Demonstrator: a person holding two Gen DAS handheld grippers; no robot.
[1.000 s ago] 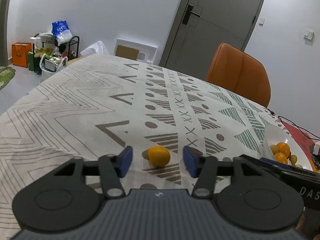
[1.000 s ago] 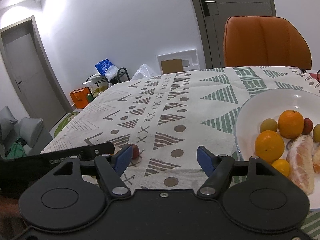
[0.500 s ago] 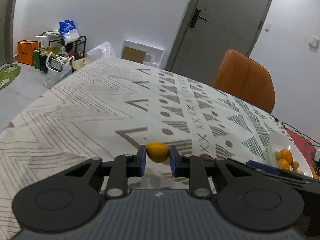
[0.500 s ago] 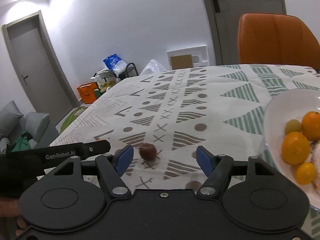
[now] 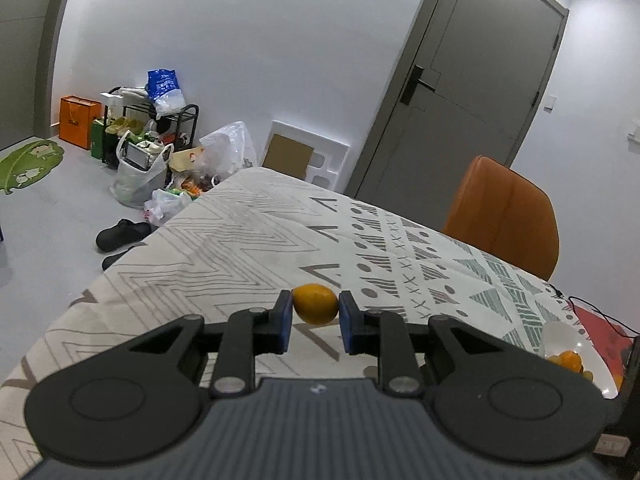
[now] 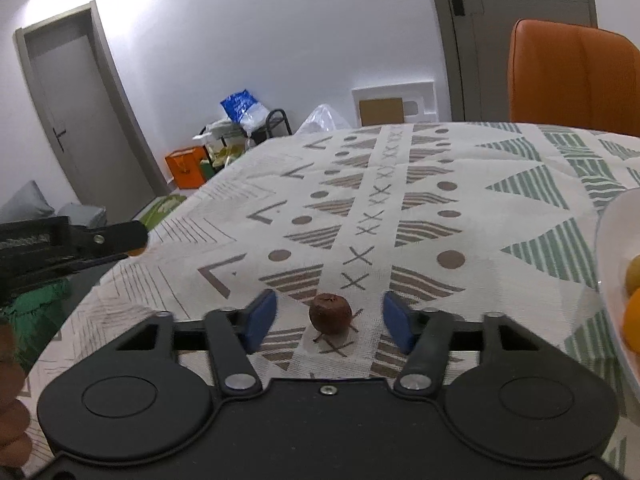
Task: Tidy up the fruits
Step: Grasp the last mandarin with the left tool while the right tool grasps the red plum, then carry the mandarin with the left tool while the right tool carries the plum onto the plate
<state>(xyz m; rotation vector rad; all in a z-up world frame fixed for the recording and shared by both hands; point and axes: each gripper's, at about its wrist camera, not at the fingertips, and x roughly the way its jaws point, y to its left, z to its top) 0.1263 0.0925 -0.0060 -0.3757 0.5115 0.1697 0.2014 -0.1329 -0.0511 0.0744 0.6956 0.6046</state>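
A small orange fruit [image 5: 315, 303] is pinched between the blue pads of my left gripper [image 5: 315, 312], lifted above the patterned tablecloth [image 5: 248, 248]. In the right wrist view a small dark brown fruit [image 6: 330, 313] rests on the tablecloth [image 6: 400, 184] between the fingers of my right gripper [image 6: 330, 320]. Its jaws are closing, with gaps left on both sides of the fruit. The white fruit bowl [image 6: 612, 240] sits at the right edge with orange and yellow-green fruits inside; it also shows as the bowl [image 5: 560, 334] at lower right in the left wrist view.
An orange chair [image 5: 502, 212] stands behind the table by a grey door [image 5: 472, 92]. Bags and a rack [image 5: 156, 136] clutter the floor at the wall. The left gripper's arm [image 6: 76, 240] reaches in at the left of the right wrist view.
My left gripper shut on the orange fruit and lifted it off the cloth. My right gripper moved left from the bowl to straddle the brown fruit, and its jaws narrowed.
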